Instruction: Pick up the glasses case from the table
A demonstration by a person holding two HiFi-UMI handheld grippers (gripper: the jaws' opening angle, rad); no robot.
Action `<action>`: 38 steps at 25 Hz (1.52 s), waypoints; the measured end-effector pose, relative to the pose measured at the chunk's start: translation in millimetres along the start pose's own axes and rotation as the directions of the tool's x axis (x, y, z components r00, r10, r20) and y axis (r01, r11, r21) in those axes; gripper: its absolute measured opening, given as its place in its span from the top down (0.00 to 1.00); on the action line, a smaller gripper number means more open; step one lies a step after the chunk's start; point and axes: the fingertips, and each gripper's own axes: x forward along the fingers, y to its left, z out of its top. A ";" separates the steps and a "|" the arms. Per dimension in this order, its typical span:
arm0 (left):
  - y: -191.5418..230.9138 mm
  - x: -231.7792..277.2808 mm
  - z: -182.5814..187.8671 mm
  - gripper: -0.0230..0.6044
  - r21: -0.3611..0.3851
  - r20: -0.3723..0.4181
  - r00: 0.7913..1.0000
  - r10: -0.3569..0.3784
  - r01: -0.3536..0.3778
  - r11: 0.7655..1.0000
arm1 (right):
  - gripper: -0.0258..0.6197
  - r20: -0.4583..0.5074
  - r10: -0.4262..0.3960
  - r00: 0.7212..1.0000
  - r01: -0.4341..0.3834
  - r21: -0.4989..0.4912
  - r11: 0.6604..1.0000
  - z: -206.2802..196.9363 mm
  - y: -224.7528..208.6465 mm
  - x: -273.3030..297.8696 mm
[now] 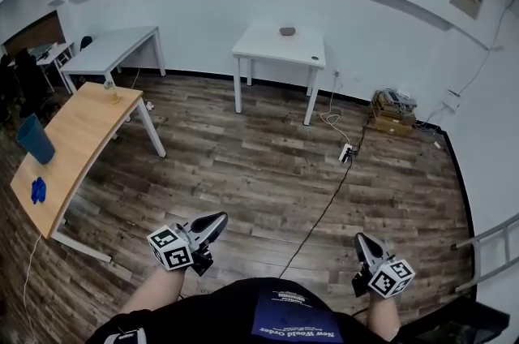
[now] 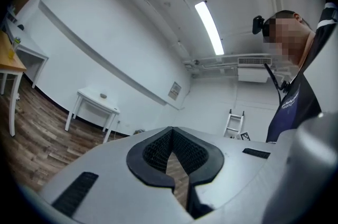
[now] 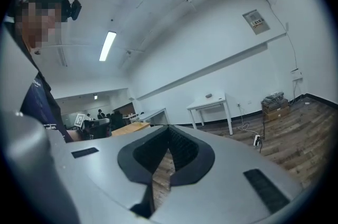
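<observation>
The glasses case (image 1: 287, 31) is a small grey-brown oval lying on a white square table (image 1: 268, 50) against the far wall. It also shows far off in the left gripper view as a speck, the case (image 2: 103, 95), and in the right gripper view as the case (image 3: 208, 95) on the table (image 3: 210, 103). My left gripper (image 1: 216, 221) and right gripper (image 1: 359, 240) are held low near my body, pointing across the wood floor toward that table, a long way from it. Both pairs of jaws meet at their tips, left gripper (image 2: 172, 129) and right gripper (image 3: 168, 127), with nothing between them.
A wooden table (image 1: 77, 144) at the left carries a blue bin (image 1: 36, 138), a blue object (image 1: 37, 189) and a bottle (image 1: 110, 93). White desks (image 1: 113, 49) stand behind it. A cable with a power strip (image 1: 345, 152) crosses the floor. A box (image 1: 392, 111) and a ladder (image 1: 486, 253) are at the right.
</observation>
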 end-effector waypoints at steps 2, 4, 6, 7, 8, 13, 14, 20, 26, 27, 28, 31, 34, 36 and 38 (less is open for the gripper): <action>11.1 12.4 -0.3 0.97 -0.016 -0.007 1.000 0.003 -0.003 1.000 | 0.98 -0.003 -0.002 1.000 0.002 0.008 1.000 3.0 -13.9 13.1; 22.7 28.3 -1.9 0.97 -0.012 -0.018 1.000 0.012 -0.012 1.000 | 0.98 -0.003 -0.001 1.000 0.001 0.010 1.000 6.4 -34.9 28.5; 33.5 47.3 -2.5 0.97 -0.002 -0.021 0.999 0.035 -0.035 0.999 | 0.98 -0.003 0.014 1.000 -0.014 0.014 1.000 11.0 -60.1 46.9; 37.5 58.0 -1.6 0.97 0.004 -0.018 0.999 0.051 -0.051 0.999 | 0.98 -0.004 0.031 0.999 -0.031 0.014 0.999 15.2 -73.4 57.1; 40.9 70.1 0.5 0.97 0.009 -0.010 0.997 0.071 -0.071 0.997 | 0.98 -0.005 0.054 0.999 -0.054 0.011 0.998 21.0 -87.2 67.8; 52.2 136.7 11.1 0.97 -0.022 0.066 0.974 0.218 -0.217 0.976 | 0.98 -0.045 0.177 0.983 -0.178 -0.014 0.984 56.7 -161.0 119.9; 49.9 148.5 9.8 0.97 -0.025 0.073 0.967 0.242 -0.241 0.970 | 0.98 -0.057 0.204 0.977 -0.205 -0.021 0.978 63.7 -173.8 127.4; 48.9 227.4 0.6 0.97 -0.054 0.099 0.934 0.344 -0.340 0.939 | 0.98 -0.086 0.305 0.948 -0.309 -0.038 0.950 97.3 -251.0 160.3; 83.6 272.0 3.4 0.97 -0.049 0.080 0.928 0.364 -0.361 0.931 | 0.98 -0.105 0.318 0.942 -0.321 -0.016 0.947 98.8 -294.0 199.7; 96.2 276.0 5.3 0.97 -0.056 0.081 0.928 0.364 -0.360 0.931 | 0.98 -0.108 0.312 0.944 -0.315 -0.013 0.949 98.2 -298.3 210.0; 109.1 280.3 7.3 0.97 -0.063 0.080 0.929 0.360 -0.356 0.932 | 0.98 -0.109 0.306 0.946 -0.309 -0.010 0.951 98.1 -301.4 220.6; 148.6 290.7 17.2 0.97 -0.069 0.077 0.941 0.330 -0.325 0.943 | 0.98 -0.115 0.280 0.953 -0.284 -0.019 0.959 99.9 -302.9 254.8; 199.9 292.5 35.1 0.97 -0.073 0.073 0.955 0.286 -0.281 0.957 | 0.98 -0.104 0.238 0.966 -0.243 -0.035 0.970 106.5 -297.1 300.5; 239.9 290.5 54.4 0.97 -0.078 0.059 0.963 0.264 -0.259 0.963 | 0.98 -0.081 0.208 0.975 -0.210 -0.017 0.978 114.6 -287.8 334.8; 276.6 285.2 81.2 0.96 -0.064 0.050 0.969 0.241 -0.238 0.969 | 0.98 -0.072 0.191 0.979 -0.193 -0.010 0.981 121.7 -271.1 368.6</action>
